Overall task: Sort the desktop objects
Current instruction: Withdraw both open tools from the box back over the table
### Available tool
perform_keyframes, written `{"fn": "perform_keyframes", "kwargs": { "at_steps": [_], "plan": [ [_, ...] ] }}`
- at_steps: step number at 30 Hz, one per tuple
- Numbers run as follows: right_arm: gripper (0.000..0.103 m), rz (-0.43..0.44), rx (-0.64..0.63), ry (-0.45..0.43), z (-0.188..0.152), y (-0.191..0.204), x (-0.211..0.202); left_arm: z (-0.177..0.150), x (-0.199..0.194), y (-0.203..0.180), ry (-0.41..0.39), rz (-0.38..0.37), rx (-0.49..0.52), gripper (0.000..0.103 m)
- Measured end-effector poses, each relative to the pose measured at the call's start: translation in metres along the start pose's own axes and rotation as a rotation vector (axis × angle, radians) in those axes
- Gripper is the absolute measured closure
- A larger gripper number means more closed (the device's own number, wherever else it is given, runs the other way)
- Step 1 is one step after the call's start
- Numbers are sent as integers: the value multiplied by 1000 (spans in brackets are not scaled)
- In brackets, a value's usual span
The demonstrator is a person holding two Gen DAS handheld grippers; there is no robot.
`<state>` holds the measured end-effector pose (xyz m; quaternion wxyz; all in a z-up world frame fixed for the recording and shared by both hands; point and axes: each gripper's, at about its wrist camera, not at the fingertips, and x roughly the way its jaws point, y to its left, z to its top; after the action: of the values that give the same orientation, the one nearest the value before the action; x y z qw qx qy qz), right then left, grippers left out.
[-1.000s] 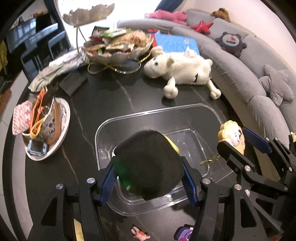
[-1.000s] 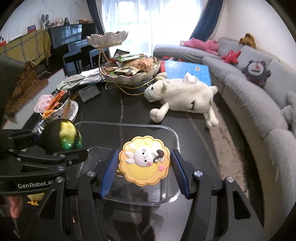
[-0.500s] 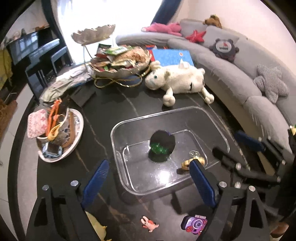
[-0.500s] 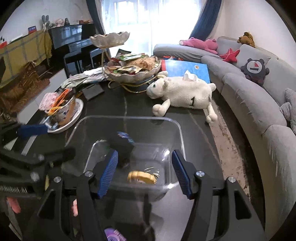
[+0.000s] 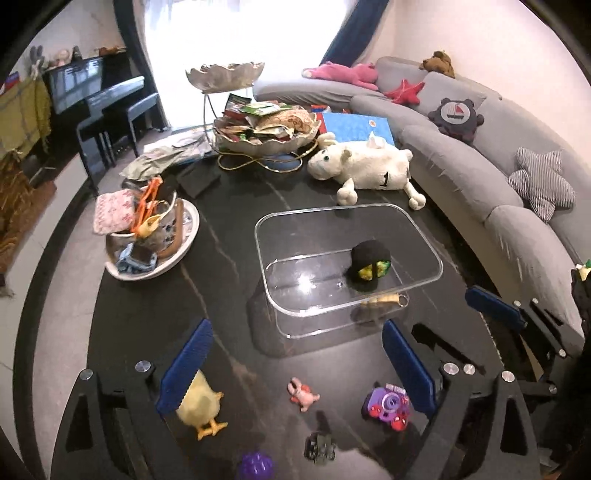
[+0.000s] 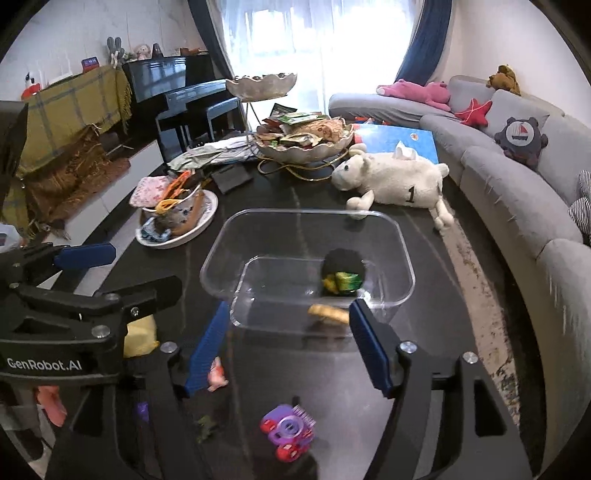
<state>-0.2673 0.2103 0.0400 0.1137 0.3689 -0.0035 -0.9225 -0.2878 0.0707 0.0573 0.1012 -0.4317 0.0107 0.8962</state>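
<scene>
Clear bin (image 5: 424, 236) at your twelve o'clock holds the black ball (image 5: 370, 258) and yellow charm (image 6: 328, 313); duck (image 5: 199, 404), pink figure (image 5: 303, 394), and purple toy (image 6: 288, 430) lie outside at six. Left gripper (image 5: 295, 369) and right gripper (image 6: 288, 347) both gape, holding nothing.

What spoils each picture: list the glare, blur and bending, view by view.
Left wrist view: the window is blown out to white; a bright reflection lies on the floor of the clear bin; the sofa bends with the fisheye, and the corners are black. Right wrist view: the curtained window is overexposed; the toy camera near the bottom is slightly soft.
</scene>
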Motion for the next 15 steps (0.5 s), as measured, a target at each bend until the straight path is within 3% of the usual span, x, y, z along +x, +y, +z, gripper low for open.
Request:
{"fn": "perform_keyframes", "kwargs": {
  "at_steps": [12,15],
  "plan": [
    [33,6,-23,24,-46,31,-29,-67,-32,7,-65,27,-58,3],
    [34,8,-39,29,-62,39,-35,-82,-32,10,-13,37,-79,2]
  ]
}}
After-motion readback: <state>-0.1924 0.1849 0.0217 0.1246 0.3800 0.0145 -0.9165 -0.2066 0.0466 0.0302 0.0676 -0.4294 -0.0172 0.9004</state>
